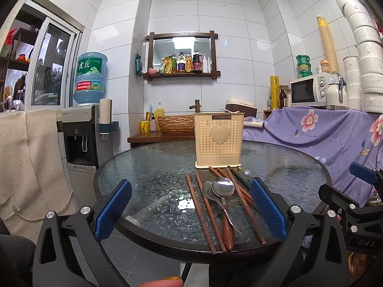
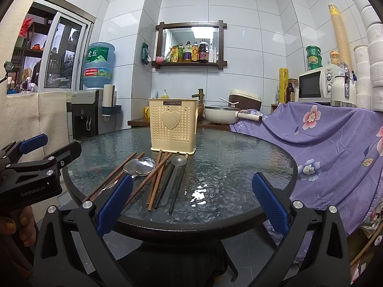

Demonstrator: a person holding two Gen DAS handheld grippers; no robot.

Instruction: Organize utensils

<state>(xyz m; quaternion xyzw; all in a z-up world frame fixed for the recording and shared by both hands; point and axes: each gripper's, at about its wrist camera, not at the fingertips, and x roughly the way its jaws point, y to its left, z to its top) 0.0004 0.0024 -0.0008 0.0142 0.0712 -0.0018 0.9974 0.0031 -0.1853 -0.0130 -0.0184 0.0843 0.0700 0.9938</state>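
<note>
- A round glass tabletop [image 1: 148, 167] with a dark rim carries all the utensils.
- A cream perforated holder [image 1: 219, 140] with a raised heart on its front stands upright toward the far edge of the tabletop.
- Loose utensils lie flat between the holder and the near edge, none of them inside the holder as far as can be seen.
- Brown wooden chopsticks [image 1: 199, 211] lie lengthwise, their near tips reaching the near rim; two more cross each other just in front of the holder's base.
- A metal spoon [image 1: 223, 186] with a brown wooden handle rests on top of a second metal spoon [image 1: 206, 190], bowls pointing toward the holder.
- Dark chopsticks [image 2: 177, 186] and a dark ladle-shaped spoon [image 2: 178, 160] lie beside the brown ones, toward the tabletop's middle.
- The left gripper [image 1: 191, 205] hangs over the near edge, jaws spread wide, blue pads either side of the utensil pile, touching nothing.
- The right gripper [image 2: 191, 198] hangs over the near edge to the right of the pile, jaws likewise spread wide and empty.
- A hand [image 2: 14, 227] holds the left gripper's handle.
- Behind the tabletop: a water dispenser [image 1: 82, 129], a microwave [image 1: 311, 91] and a purple flowered cloth [image 1: 323, 129].
</note>
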